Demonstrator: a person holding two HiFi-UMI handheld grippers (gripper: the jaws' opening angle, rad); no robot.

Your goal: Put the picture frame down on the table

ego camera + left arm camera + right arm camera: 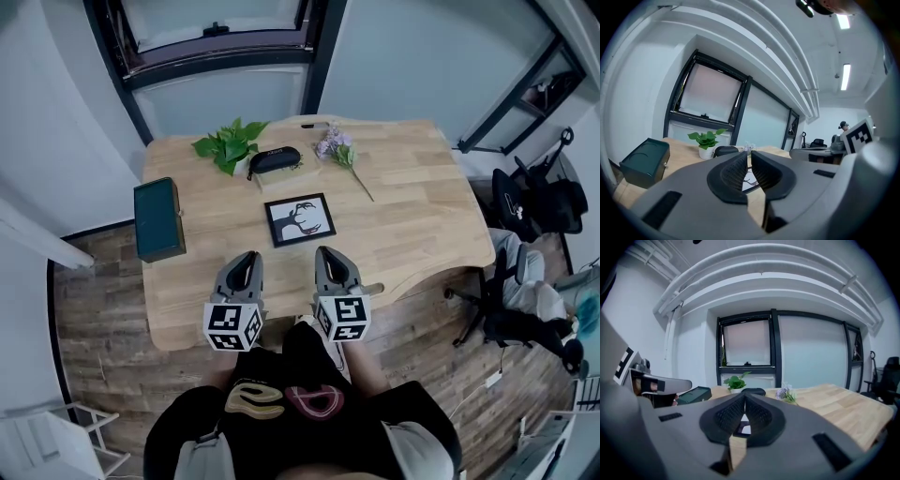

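Black-edged picture frame (300, 218) lies flat near the middle of the wooden table (412, 206), just beyond the 2 tools and touching neither. Over the near edge, the left tool (246, 259) is narrowed to a slim gap with nothing in it, and the right tool (330, 255) is closed tip to tip, empty. A green box (157, 218) sits at the table's left edge, and a plant (230, 142), black case (274, 161) and flower sprig (337, 148) lie along the far side.
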